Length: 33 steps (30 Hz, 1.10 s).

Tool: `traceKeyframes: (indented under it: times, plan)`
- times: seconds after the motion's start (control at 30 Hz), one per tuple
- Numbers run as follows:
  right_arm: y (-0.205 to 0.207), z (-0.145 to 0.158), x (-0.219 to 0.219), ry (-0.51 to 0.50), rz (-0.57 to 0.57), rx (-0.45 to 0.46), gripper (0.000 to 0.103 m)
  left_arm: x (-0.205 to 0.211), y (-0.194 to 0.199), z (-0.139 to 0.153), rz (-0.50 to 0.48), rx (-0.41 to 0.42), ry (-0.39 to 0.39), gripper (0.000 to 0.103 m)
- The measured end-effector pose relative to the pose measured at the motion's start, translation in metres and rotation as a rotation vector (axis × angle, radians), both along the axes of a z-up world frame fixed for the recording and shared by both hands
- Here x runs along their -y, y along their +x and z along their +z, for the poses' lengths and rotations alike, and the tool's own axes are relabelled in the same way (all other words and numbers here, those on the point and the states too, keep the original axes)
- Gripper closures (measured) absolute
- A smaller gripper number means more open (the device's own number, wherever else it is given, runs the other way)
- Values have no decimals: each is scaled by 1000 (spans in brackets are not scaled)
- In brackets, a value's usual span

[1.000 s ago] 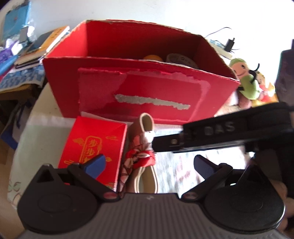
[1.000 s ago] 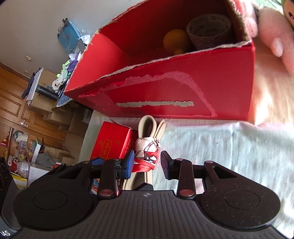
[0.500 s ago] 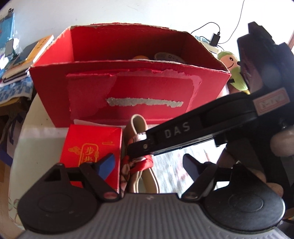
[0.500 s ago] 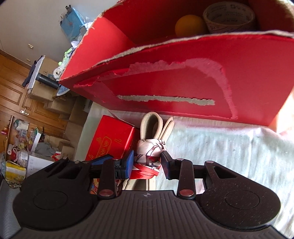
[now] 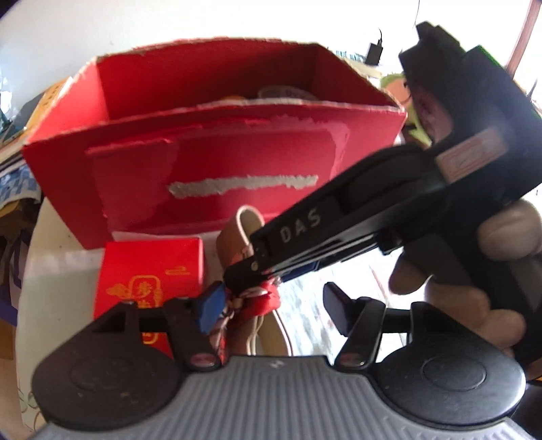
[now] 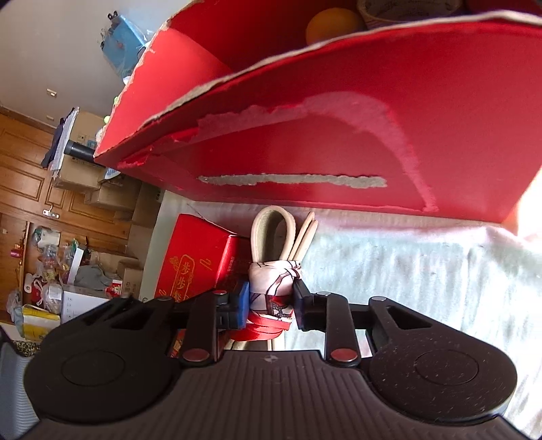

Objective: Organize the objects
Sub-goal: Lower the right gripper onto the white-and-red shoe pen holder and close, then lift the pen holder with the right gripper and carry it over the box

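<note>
A beige looped strap bundle (image 6: pixel 271 274), wrapped in patterned cloth and red ribbon, lies on the white cloth before a big open red cardboard box (image 6: pixel 338 142). My right gripper (image 6: pixel 270 303) is shut on the bundle's wrapped middle. In the left wrist view the bundle (image 5: pixel 247 301) sits under the right gripper's black fingers (image 5: pixel 291 237). My left gripper (image 5: pixel 271 306) is open, its left pad beside the bundle. A small red gift box (image 5: pixel 149 270) with gold print lies left of the bundle.
Inside the big box are an orange ball (image 6: pixel 333 22) and a roll of tape (image 6: pixel 406 10). A green plush toy (image 5: pixel 403 98) sits right of the box. Cardboard boxes and clutter (image 6: pixel 67 254) fill the floor at left. White cloth (image 6: pixel 423 277) covers the table.
My right gripper has closed in on the bundle's wrapped middle and moved nearer the big box. The left gripper has shifted so its left pad is next to the bundle.
</note>
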State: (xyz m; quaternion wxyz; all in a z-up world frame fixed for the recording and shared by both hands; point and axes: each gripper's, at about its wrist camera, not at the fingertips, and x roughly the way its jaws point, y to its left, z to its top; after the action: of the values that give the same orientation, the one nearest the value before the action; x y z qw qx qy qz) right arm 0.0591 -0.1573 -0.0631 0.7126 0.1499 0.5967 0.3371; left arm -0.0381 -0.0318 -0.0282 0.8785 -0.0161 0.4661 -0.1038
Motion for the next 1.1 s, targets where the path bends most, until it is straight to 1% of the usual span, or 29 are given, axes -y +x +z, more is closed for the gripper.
traceKeyframes:
  times: [0.1,0.17,0.27,0.47,0.57,0.67,0.87,1.0,1.1]
  plan:
    - [0,1,6,-1,-14,-4,76,12,3,-5,-13,-4,60,40]
    - [0,1,10,0,-22,-8,76,19,4,-7,-25,-1,83,40]
    - [-2,1,15,0,-39,-5,76,28,5,-4,-37,8,90,43]
    - [-7,7,42,4,-95,8,77,53,4,4,-82,31,89,52]
    - [-12,13,57,-1,-123,31,79,67,4,8,-112,45,80,57]
    - [-17,21,73,-15,-149,69,79,83,1,15,-142,65,66,59]
    - [-25,39,104,-5,-209,133,79,114,2,37,-182,136,42,59]
    - [-28,60,119,31,-248,184,79,127,2,63,-194,214,30,59]
    - [-27,77,124,50,-254,246,79,133,3,81,-194,271,30,59]
